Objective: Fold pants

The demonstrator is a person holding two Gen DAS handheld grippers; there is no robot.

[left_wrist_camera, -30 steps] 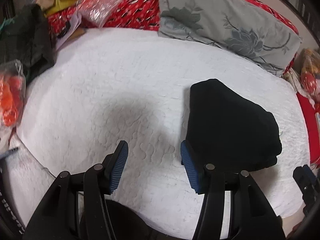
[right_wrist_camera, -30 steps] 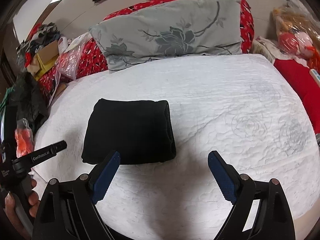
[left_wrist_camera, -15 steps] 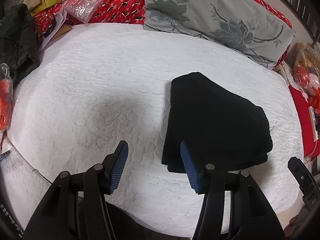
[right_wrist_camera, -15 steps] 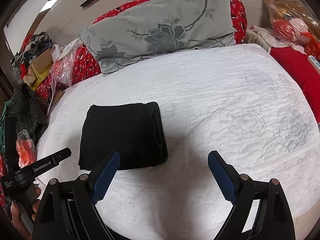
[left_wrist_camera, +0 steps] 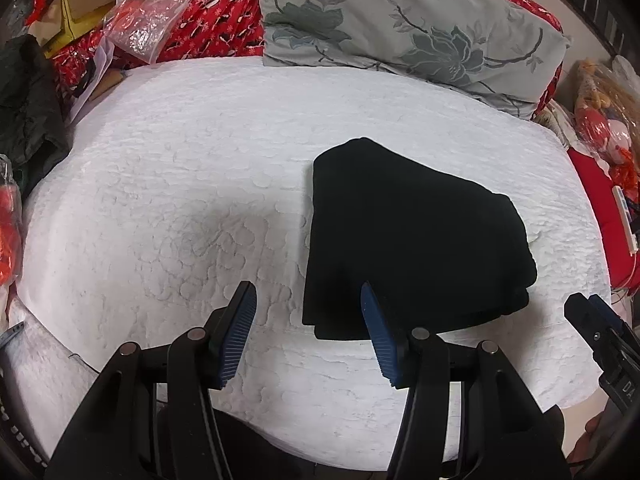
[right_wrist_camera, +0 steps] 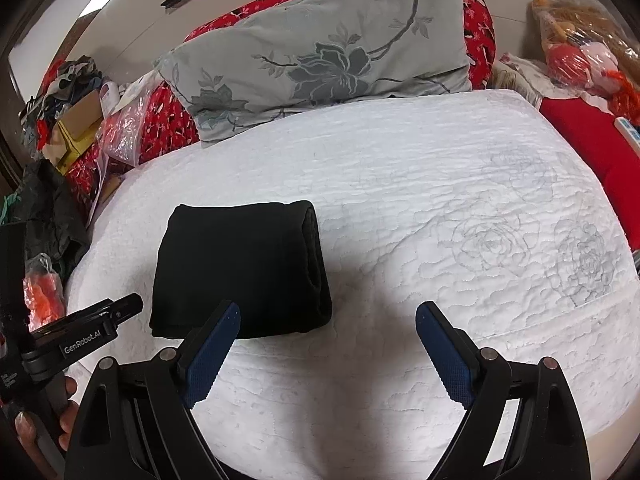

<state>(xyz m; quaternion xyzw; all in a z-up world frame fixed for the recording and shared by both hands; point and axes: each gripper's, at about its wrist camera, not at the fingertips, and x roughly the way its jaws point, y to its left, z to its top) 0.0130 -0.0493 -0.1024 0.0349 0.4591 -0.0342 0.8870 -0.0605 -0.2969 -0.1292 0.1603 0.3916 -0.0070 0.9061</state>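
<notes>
The black pants (left_wrist_camera: 408, 236) lie folded into a compact bundle on the white quilted bed (left_wrist_camera: 180, 168); they also show in the right wrist view (right_wrist_camera: 240, 268). My left gripper (left_wrist_camera: 306, 304) is open and empty, hovering near the bundle's front left corner. My right gripper (right_wrist_camera: 326, 316) is open and empty, just in front of and right of the bundle. Neither touches the pants. The left gripper's body (right_wrist_camera: 84, 330) shows at the left edge of the right wrist view, and the right gripper's body (left_wrist_camera: 596, 332) at the right edge of the left wrist view.
A grey floral pillow (left_wrist_camera: 400, 28) leans on a red patterned bolster (left_wrist_camera: 216, 28) at the bed's head. Bags, boxes and dark clothes (left_wrist_camera: 28, 116) pile up at the left. Red fabric and bagged toys (right_wrist_camera: 580, 60) lie at the right.
Both grippers have pulled back and risen slightly from the folded pants, staying open. The pants have not moved on the bed.
</notes>
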